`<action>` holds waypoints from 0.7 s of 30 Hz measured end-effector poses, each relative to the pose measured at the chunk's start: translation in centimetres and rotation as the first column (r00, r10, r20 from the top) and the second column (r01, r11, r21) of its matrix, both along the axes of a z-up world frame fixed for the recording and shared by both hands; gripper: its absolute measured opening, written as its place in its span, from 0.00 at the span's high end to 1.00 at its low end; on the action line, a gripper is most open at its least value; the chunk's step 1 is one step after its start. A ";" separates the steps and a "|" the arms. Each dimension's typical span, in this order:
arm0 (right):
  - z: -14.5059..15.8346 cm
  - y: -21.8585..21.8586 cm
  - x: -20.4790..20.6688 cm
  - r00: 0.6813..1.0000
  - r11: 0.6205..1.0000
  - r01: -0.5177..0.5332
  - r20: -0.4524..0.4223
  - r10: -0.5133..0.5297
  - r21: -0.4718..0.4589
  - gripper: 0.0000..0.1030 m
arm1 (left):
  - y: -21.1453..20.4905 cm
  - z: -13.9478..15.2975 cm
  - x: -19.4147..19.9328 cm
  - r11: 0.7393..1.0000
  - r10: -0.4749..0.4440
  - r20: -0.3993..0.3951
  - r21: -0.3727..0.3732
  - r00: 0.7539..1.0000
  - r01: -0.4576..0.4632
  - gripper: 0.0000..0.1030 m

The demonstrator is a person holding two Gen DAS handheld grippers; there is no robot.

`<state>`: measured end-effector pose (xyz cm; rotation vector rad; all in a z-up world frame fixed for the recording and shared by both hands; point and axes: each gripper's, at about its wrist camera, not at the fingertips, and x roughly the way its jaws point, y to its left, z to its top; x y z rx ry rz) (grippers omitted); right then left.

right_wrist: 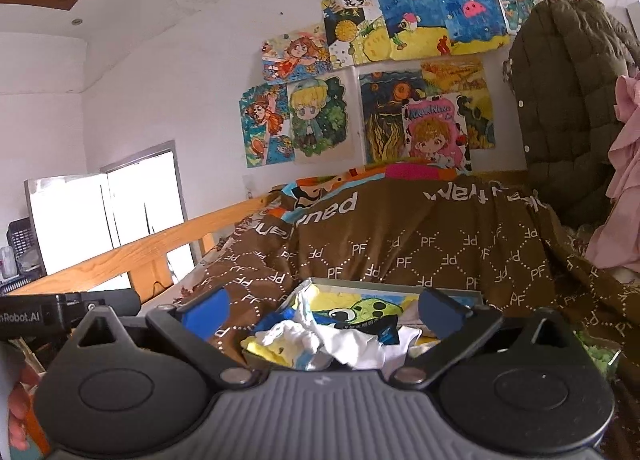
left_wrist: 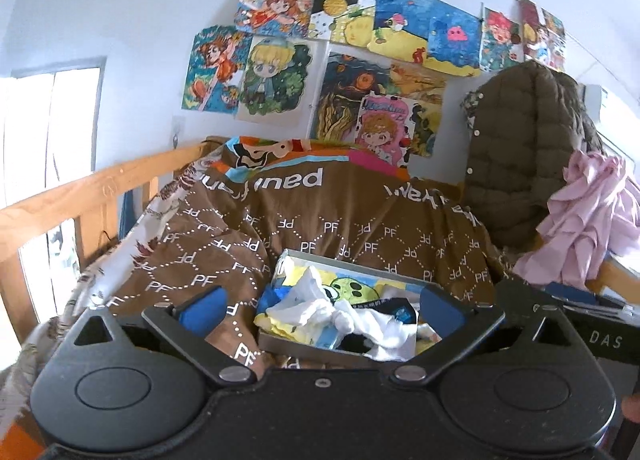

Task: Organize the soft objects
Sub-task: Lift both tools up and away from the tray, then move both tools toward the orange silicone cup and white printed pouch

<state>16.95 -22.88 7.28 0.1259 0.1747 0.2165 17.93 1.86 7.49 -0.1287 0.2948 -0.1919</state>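
a white wall [left_wrist: 140,19] at the top carries bright drawings [left_wrist: 276,75], a wooden bed rail [left_wrist: 100,187] crosses the left, and daylight pours through a window [left_wrist: 44,131] at far left.

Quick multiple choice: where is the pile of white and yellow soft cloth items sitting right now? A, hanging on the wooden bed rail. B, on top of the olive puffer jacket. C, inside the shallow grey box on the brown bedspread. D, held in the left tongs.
C: the cloth pile lies inside the shallow grey box resting on the brown bedspread, and neither pair of tongs holds anything.
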 end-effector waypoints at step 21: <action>-4.7 3.4 -4.2 0.990 0.984 -0.090 -0.121 0.071 -0.156 0.00 | 3.0 -4.5 -2.4 0.999 0.015 -0.199 0.045 0.980 -0.006 0.01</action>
